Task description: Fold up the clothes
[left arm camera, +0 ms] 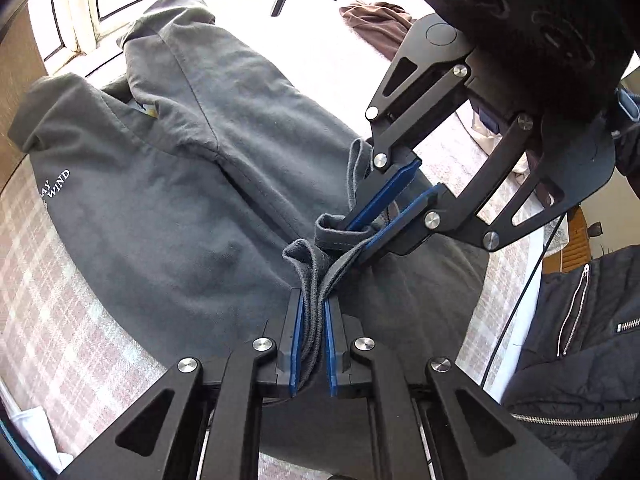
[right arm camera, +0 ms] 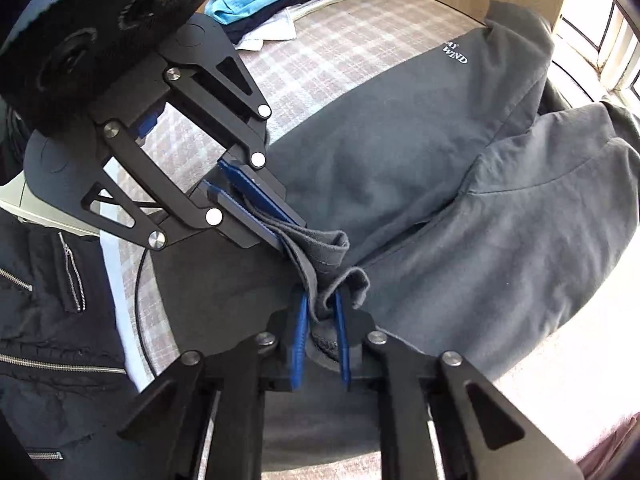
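Hem of the grey sweatshirt [left arm camera: 168, 200] bunches between both grippers. Left gripper [left arm camera: 313, 320] and right gripper [right arm camera: 322, 320] each clamp it, side by side.

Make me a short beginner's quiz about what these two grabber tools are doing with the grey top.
1. True or false: both grippers pinch the grey sweatshirt.
2. What lies under it? A) plaid cover B) bare wood C) tiles
3. What colour are the gripper pads?

Key:
1. True: left gripper and right gripper each clamp its hem, close together.
2. A, the plaid cover.
3. Blue.
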`<state>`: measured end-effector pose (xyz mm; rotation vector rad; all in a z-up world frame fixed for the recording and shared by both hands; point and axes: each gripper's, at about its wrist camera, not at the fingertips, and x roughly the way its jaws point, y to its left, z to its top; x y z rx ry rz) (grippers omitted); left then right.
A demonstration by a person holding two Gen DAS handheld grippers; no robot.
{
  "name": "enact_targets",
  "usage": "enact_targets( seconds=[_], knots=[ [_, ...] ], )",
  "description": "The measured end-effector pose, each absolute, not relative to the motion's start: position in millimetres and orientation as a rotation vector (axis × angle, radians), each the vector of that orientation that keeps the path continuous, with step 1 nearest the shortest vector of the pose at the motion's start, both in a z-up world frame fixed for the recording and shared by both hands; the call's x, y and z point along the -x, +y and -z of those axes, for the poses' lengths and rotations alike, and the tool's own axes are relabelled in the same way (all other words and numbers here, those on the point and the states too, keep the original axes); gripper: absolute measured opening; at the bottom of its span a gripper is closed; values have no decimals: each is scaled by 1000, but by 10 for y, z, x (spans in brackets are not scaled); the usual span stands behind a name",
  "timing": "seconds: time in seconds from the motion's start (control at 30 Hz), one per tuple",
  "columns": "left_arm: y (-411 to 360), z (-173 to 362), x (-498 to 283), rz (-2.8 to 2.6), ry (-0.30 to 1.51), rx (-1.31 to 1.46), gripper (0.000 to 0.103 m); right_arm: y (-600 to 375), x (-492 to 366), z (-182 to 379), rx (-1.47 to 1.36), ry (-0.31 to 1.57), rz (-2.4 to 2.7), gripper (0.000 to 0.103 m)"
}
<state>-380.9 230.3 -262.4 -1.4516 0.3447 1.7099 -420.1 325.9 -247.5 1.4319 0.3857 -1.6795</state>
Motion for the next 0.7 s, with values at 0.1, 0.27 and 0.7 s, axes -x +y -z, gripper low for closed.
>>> enact_targets(
  seconds=[0.1, 0.27, 0.7],
  knots=[
    [2362, 2517, 3752, -1708, 348, 1398, 8, 3260, 4130, 2436, -1409, 399, 1662, 10],
    [2304, 2755, 4221, -1892, 447, 1498, 10, 3470, 4294, 2499, -1478, 403, 1782, 16],
    [1366, 2691, 3730, -2000, 27, 1652, 41, 4393, 3803, 2467, -1615, -225, 2131, 47]
  ],
)
